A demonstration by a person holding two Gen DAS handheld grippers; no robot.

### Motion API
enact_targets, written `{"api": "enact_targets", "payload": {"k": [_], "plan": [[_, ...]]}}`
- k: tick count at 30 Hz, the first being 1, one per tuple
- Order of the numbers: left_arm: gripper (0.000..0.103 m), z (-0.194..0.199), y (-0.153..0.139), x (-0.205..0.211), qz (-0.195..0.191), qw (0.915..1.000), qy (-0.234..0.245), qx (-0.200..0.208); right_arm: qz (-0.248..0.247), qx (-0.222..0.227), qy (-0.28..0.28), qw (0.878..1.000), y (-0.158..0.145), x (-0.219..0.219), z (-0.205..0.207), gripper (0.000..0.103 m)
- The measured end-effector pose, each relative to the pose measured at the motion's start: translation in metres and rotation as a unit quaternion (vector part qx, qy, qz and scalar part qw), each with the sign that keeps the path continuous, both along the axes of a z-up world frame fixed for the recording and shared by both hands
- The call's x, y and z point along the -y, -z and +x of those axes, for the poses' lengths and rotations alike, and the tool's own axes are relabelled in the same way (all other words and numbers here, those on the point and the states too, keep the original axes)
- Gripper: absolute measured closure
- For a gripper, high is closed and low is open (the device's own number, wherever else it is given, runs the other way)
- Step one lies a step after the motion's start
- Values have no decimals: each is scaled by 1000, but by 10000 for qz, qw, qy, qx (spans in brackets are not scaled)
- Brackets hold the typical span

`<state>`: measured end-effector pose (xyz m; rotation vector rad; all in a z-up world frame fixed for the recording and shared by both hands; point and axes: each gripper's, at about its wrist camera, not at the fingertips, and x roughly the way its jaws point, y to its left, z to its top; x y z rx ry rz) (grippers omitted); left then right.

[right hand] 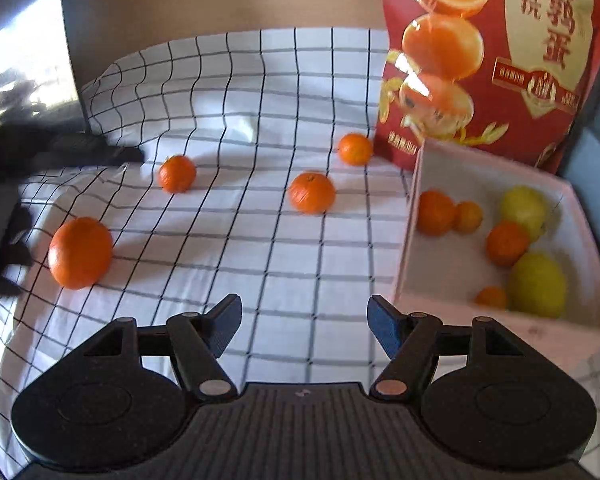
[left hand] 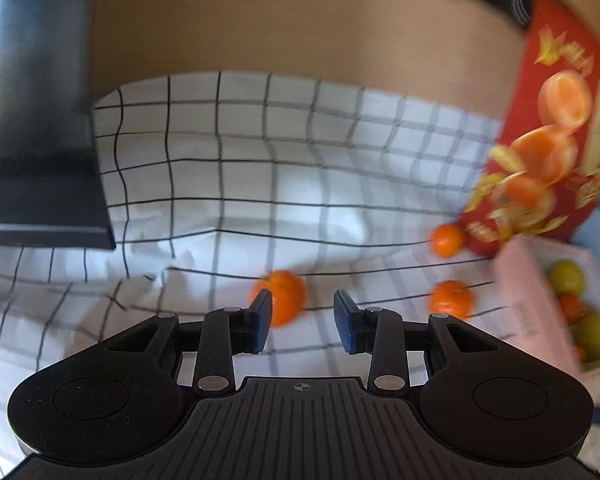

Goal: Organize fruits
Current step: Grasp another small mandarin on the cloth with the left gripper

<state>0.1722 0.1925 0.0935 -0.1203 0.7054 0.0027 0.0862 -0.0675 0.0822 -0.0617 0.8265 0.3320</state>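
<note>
Nearest the right gripper (right hand: 304, 328), whose jaws stood wide apart and empty over the checked cloth (right hand: 284, 280), the pink box (right hand: 500, 326) on its right already held approx 4 oranges and 3 yellow-green fruits, so the sorting looked roughly half done. 4 oranges were left loose on the cloth: the big orange (right hand: 80, 252) nearest at left, 1 mid-cloth (right hand: 312, 192), 1 further left (right hand: 177, 173), and the far 1 (right hand: 355, 149) by the red bag (right hand: 492, 60). The left gripper (left hand: 302, 322) was also parted w/ nothing clamped, an orange (left hand: 284, 296) sitting just beyond its left fingertip; contact couldn't be told through the blur.
</note>
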Motion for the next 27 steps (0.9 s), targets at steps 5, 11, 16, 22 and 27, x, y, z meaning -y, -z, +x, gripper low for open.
{"api": "enact_targets", "payload": {"k": [5,11,16,22,27], "plan": [[65,34,18,-5,292,9989,30,-357,-161,-91,-10,9998,12,-10,-17,33],[57,48,28,-7,216,9987,-81,-451,-319,-83,130,9994,12,-5,-23,33],[53,52,32,-6,-37,9982,-20,-606,-300,-130,217,9992,14,0,-28,33],[53,54,38,8,-38,9976,77,-682,-304,-219,315,9988,17,6,-31,33],[55,59,36,9,1,9985,7,-548,-343,-234,365,9985,15,9,-35,33]]}}
